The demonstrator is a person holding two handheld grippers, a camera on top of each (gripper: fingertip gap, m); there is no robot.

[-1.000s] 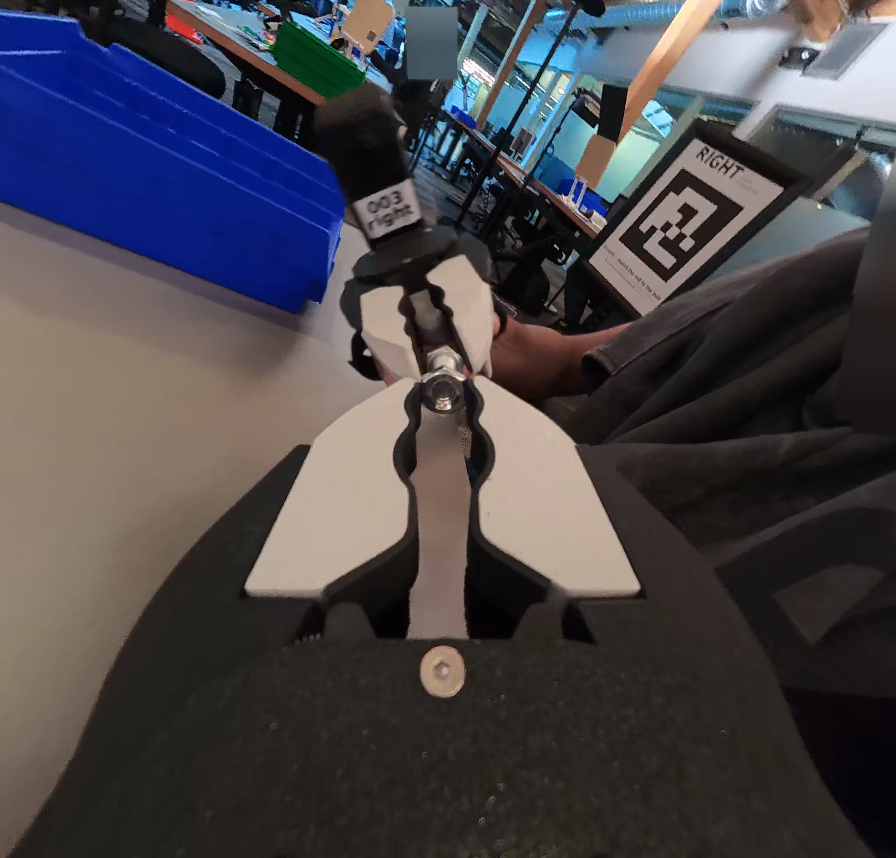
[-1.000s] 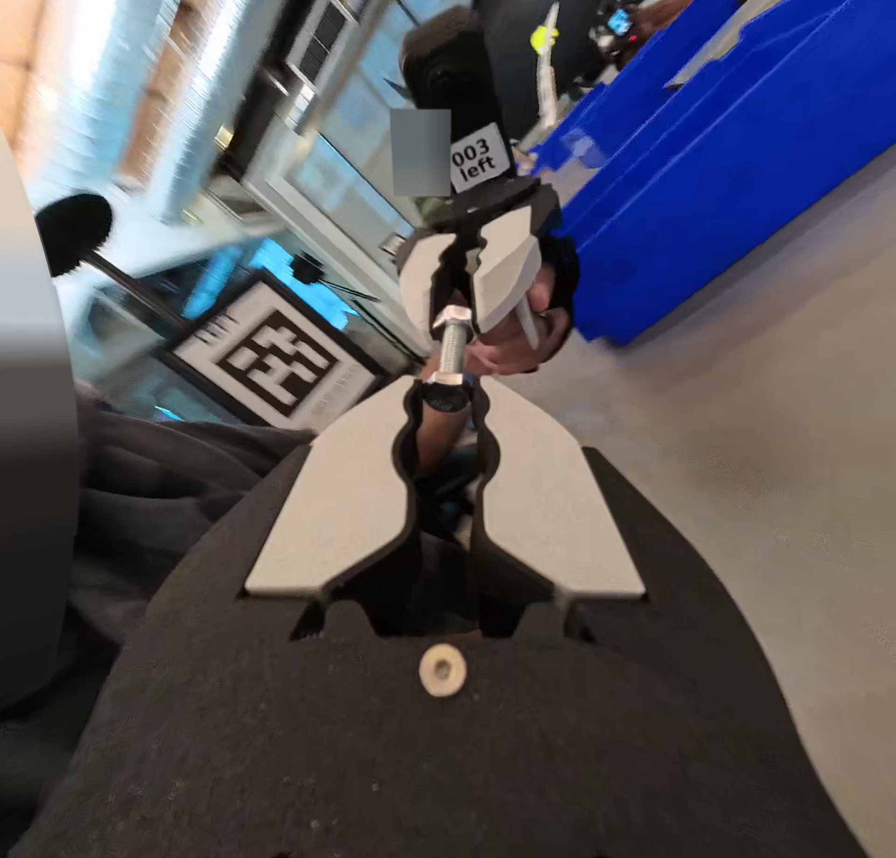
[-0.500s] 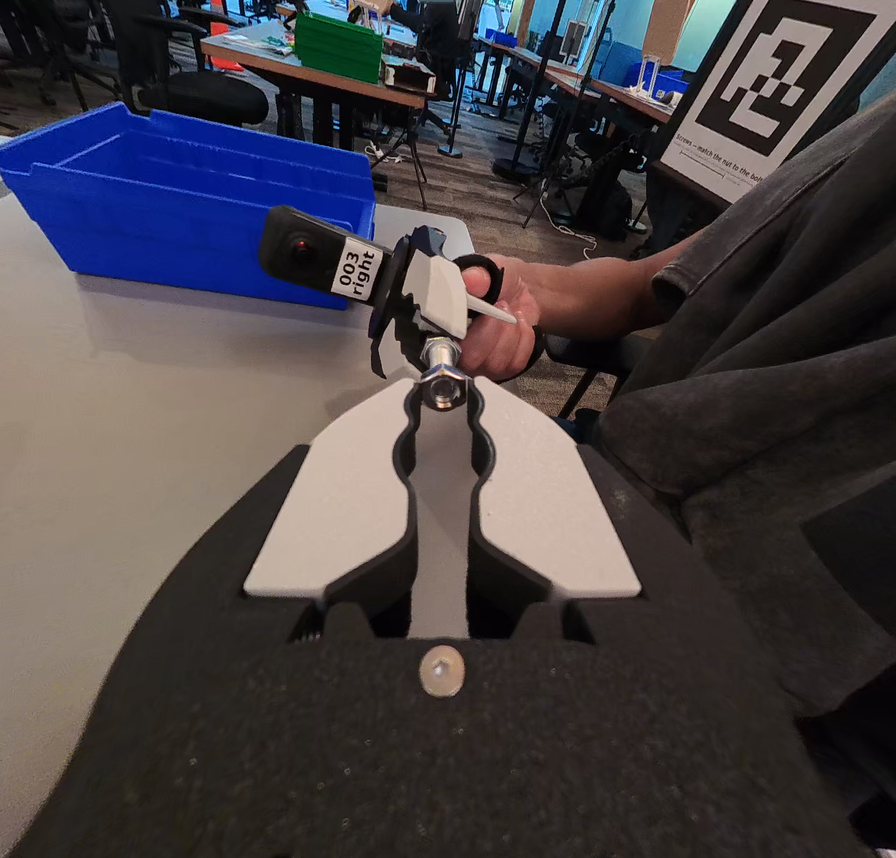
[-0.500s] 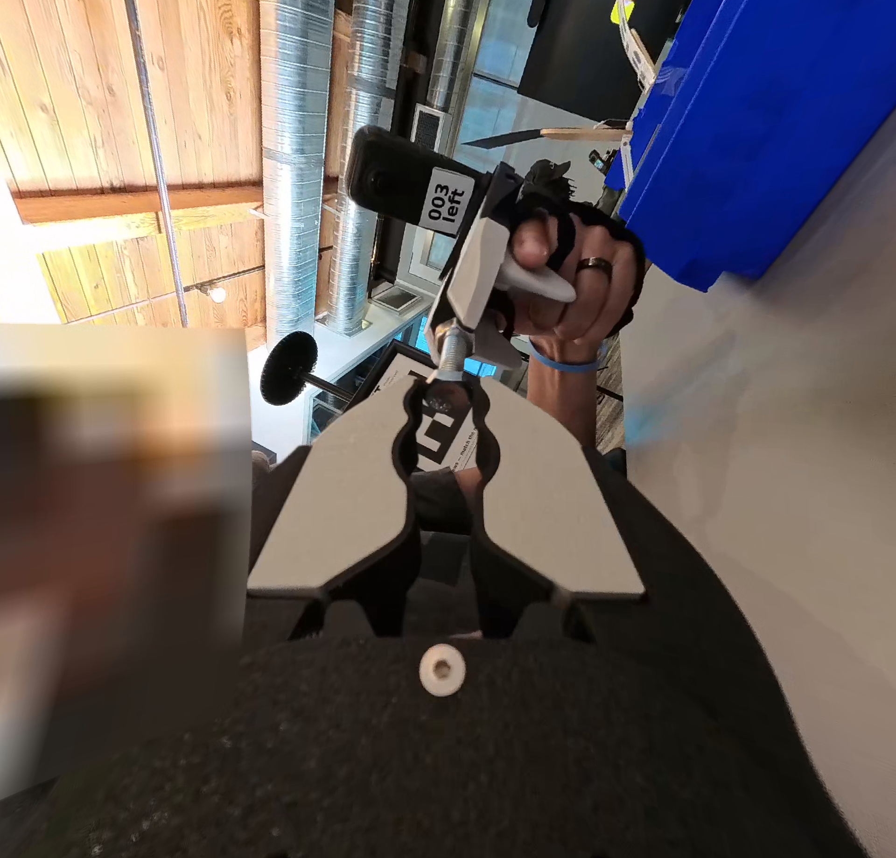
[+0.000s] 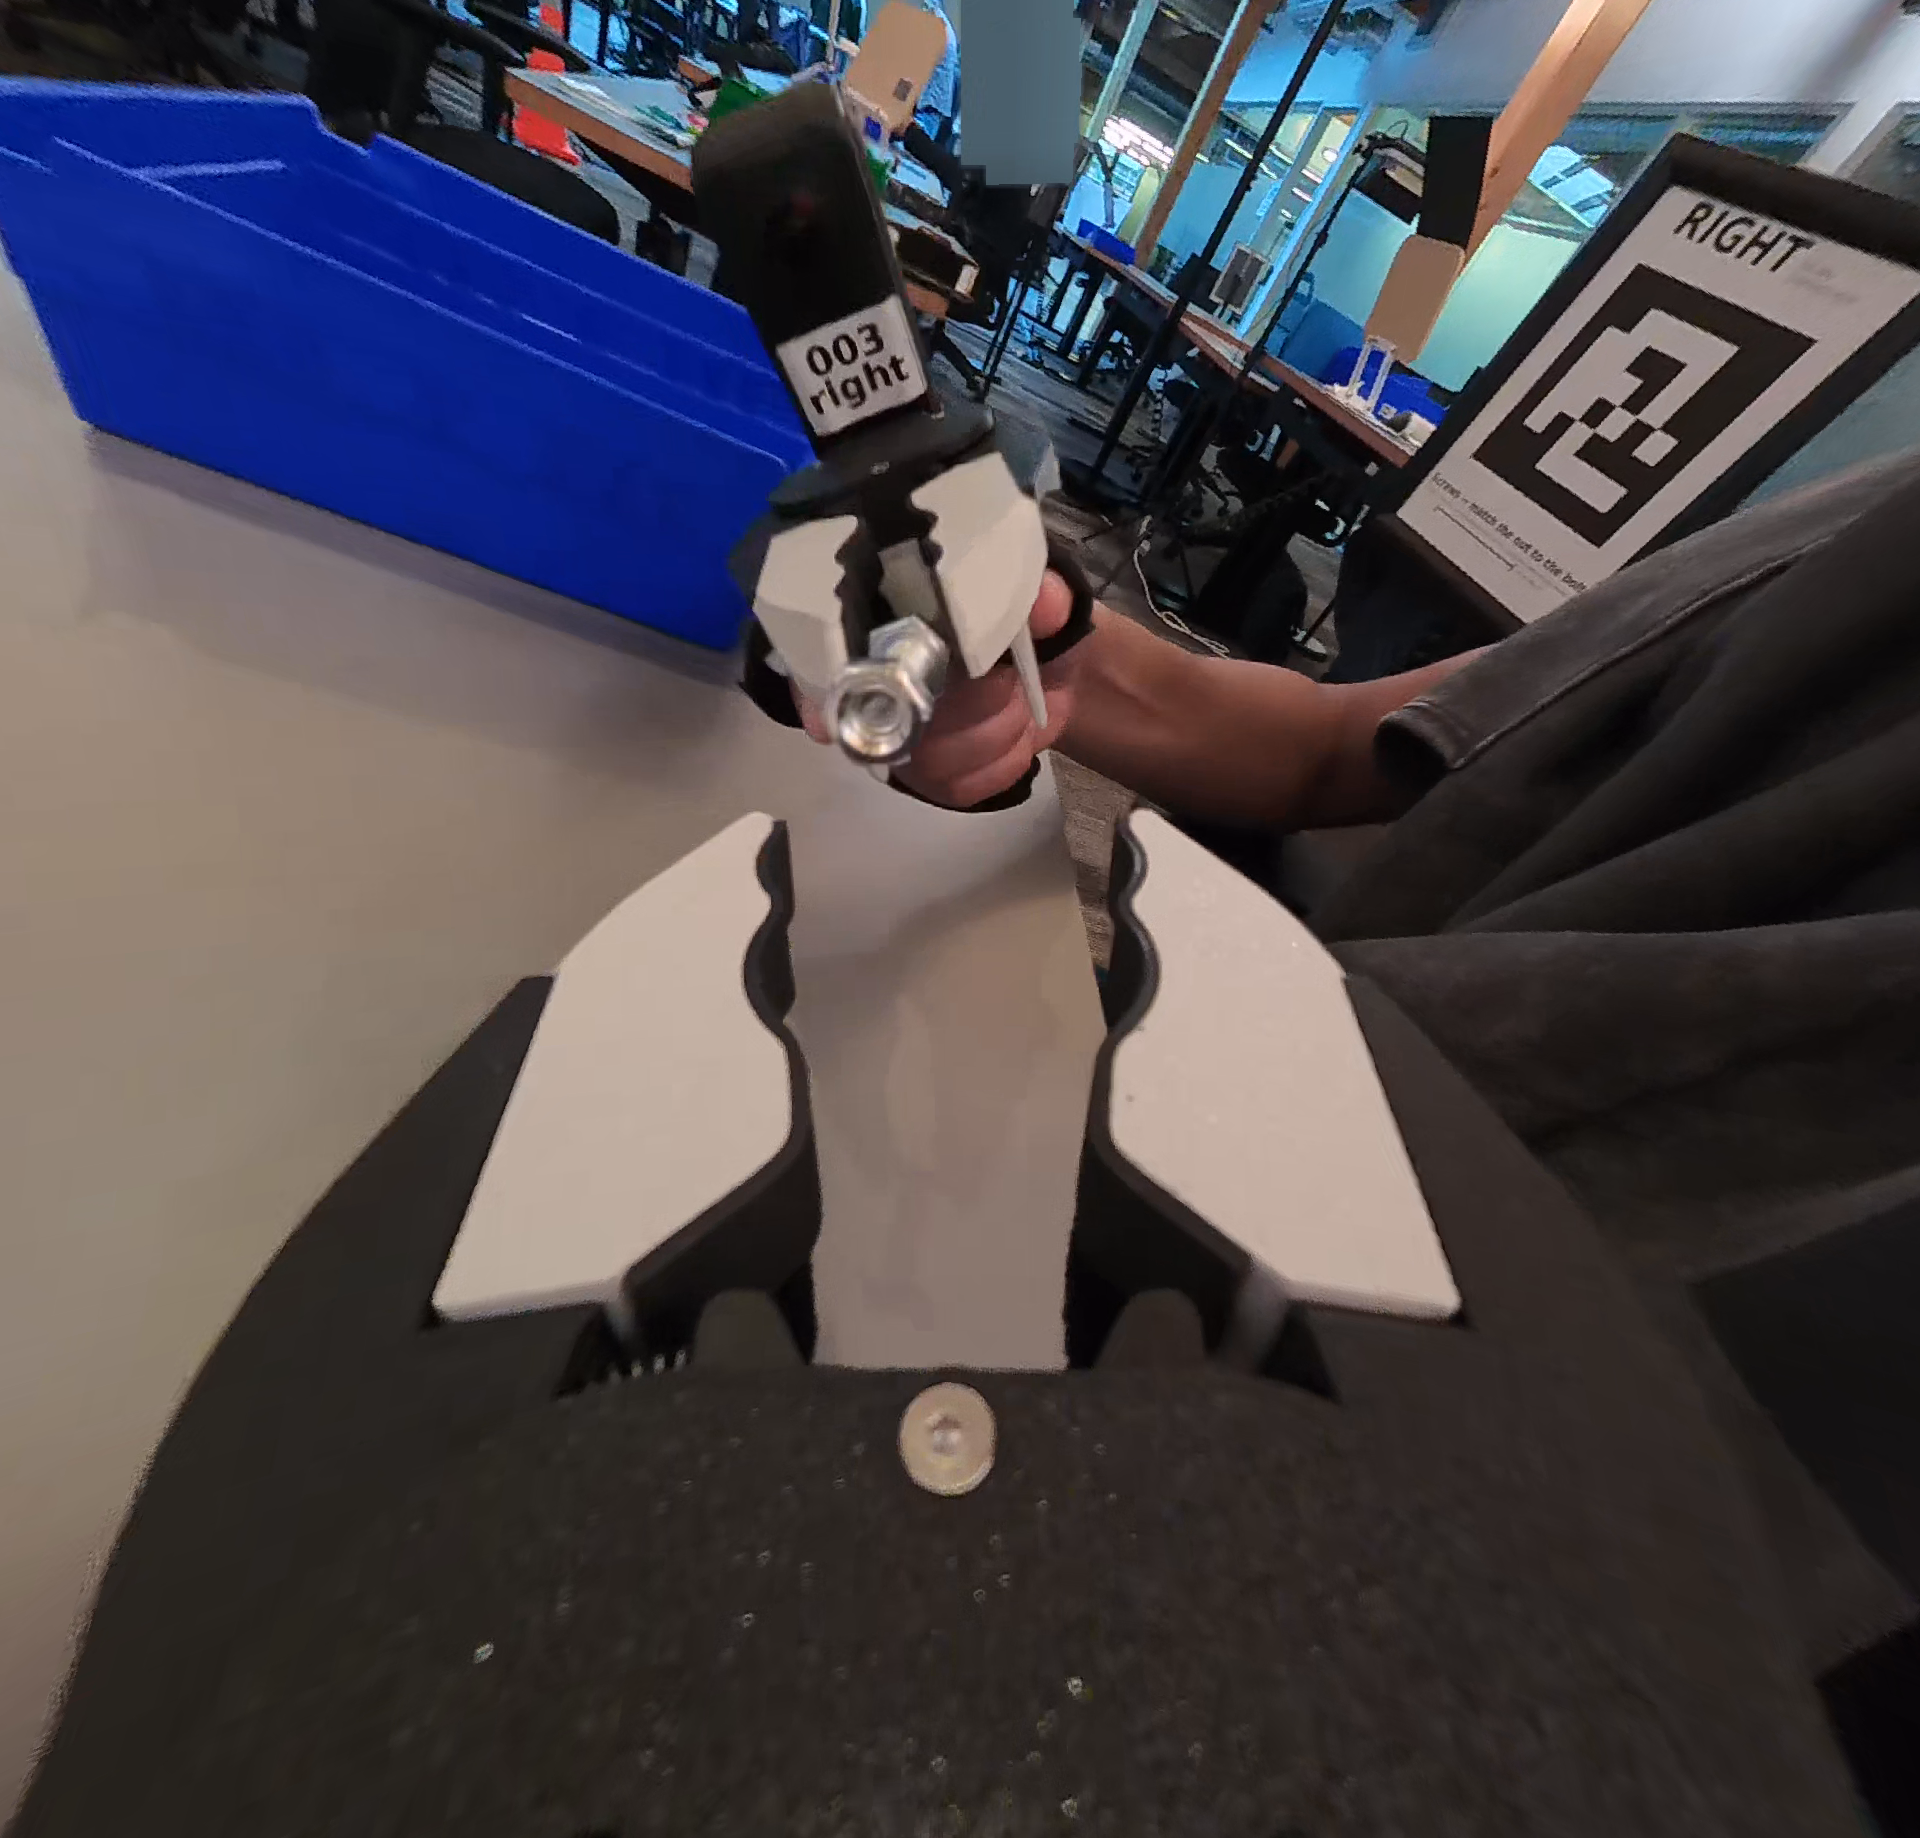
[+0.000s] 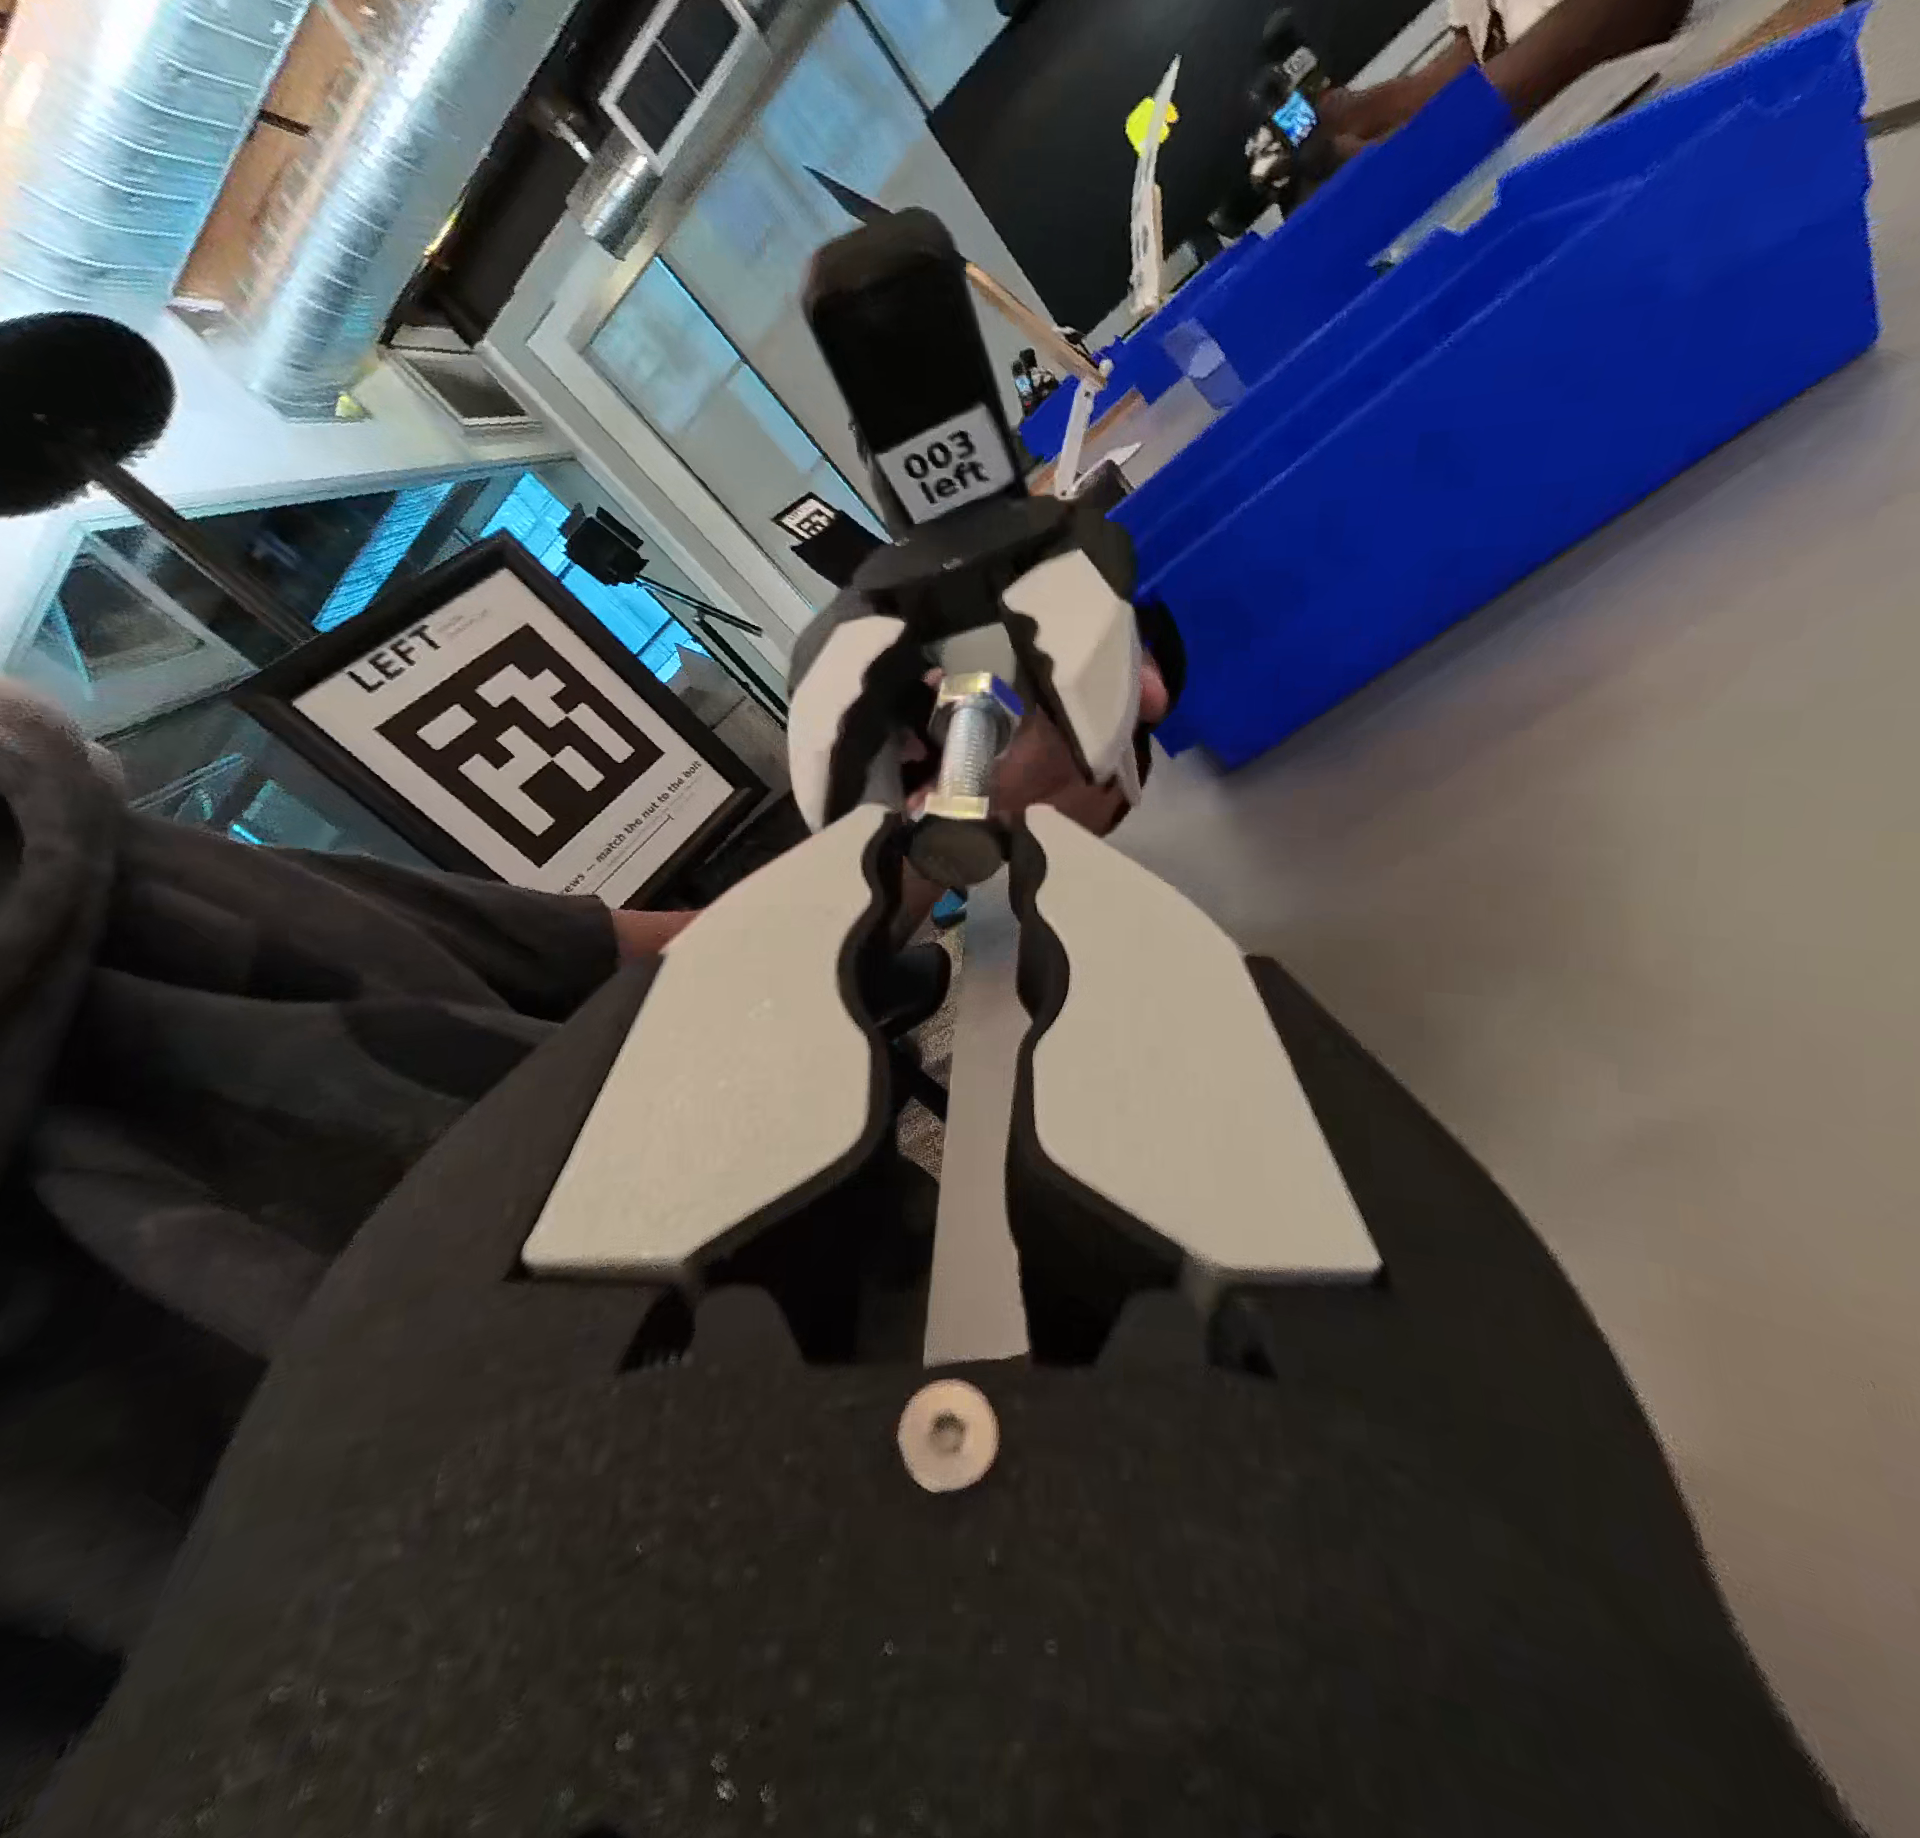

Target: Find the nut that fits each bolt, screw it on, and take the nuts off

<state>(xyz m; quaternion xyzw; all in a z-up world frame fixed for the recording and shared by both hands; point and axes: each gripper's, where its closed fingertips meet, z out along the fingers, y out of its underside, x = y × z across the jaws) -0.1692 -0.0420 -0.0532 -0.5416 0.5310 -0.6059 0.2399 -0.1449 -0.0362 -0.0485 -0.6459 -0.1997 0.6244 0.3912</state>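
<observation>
Your right claw (image 6: pixel 954 838) grips the silver threaded bolt (image 6: pixel 961 749), hex nut (image 5: pixel 878 718) on; your left claw (image 5: pixel 951 843), wide open and empty, must unscrew it.

Right gripper (image 6: pixel 951 838), white fingers on black body, closed on the hex head of a silver threaded steel bolt (image 6: pixel 958 749); shank points away from the camera. A silver hex nut (image 6: pixel 971 689) sits on the far end of the thread. Left gripper (image 6: pixel 971 692), same white-and-black build with a black camera block on top, faces this one; its fingers stand either side of the nut with gaps, contact not discernible. Blue plastic bins (image 6: pixel 1507 458) on the grey tabletop (image 6: pixel 1558 957) at right. A framed black-and-white marker sign (image 6: pixel 509 728) stands at left.
</observation>
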